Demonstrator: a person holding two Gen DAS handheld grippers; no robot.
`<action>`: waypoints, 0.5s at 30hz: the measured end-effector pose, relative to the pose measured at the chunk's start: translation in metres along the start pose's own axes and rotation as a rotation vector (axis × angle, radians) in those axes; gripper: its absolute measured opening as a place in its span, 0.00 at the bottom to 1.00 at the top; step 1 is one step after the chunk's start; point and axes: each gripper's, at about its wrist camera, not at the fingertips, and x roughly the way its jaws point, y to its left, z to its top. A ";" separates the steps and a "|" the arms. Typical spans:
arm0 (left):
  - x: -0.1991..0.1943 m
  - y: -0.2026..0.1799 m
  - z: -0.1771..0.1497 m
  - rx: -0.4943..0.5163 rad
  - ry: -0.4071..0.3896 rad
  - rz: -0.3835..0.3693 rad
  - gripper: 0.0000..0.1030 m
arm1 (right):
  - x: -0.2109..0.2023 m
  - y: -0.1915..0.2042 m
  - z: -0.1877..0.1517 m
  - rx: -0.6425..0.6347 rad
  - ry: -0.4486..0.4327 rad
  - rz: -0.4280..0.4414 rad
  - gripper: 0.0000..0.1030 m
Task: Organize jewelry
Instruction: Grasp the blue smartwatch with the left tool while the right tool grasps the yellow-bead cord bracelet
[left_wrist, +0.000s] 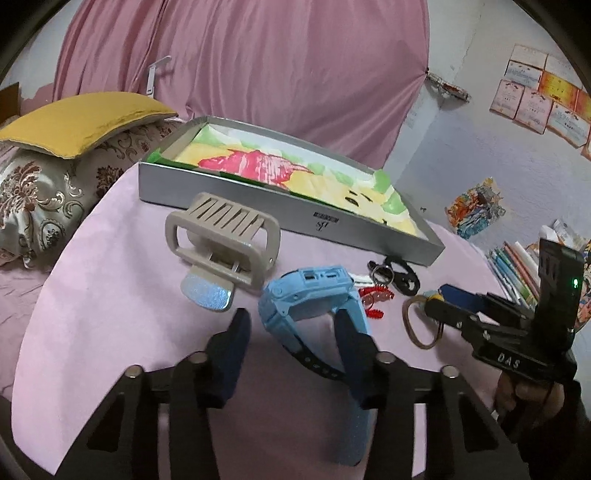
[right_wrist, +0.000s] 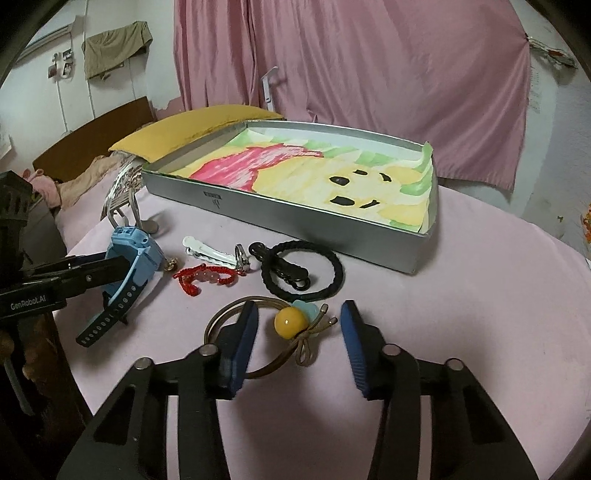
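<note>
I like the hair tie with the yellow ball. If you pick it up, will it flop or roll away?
The hair tie looks like thin cord knotted in a bow, so its loop would probably droop when lifted. The yellow ball is round and smooth, so it may slip between the pads. It probably won't roll far, since it is tied to the loop.

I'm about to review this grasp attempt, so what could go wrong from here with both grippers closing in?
The left gripper straddles the blue watch off-centre, so it might tip or slip. The right gripper brackets the hair tie's yellow bead; its left finger sits over the thin loop and could pin it to the cloth. The red bracelet nearby might get dragged.
</note>
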 end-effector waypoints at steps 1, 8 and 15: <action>0.000 0.000 0.000 0.001 0.005 0.003 0.34 | 0.000 0.000 -0.001 -0.001 0.004 0.002 0.34; 0.002 0.000 0.000 -0.012 0.028 0.033 0.08 | -0.001 -0.001 -0.004 -0.001 0.003 0.015 0.24; -0.007 -0.004 -0.003 0.000 -0.013 0.031 0.05 | -0.026 0.002 -0.011 0.010 -0.117 0.019 0.24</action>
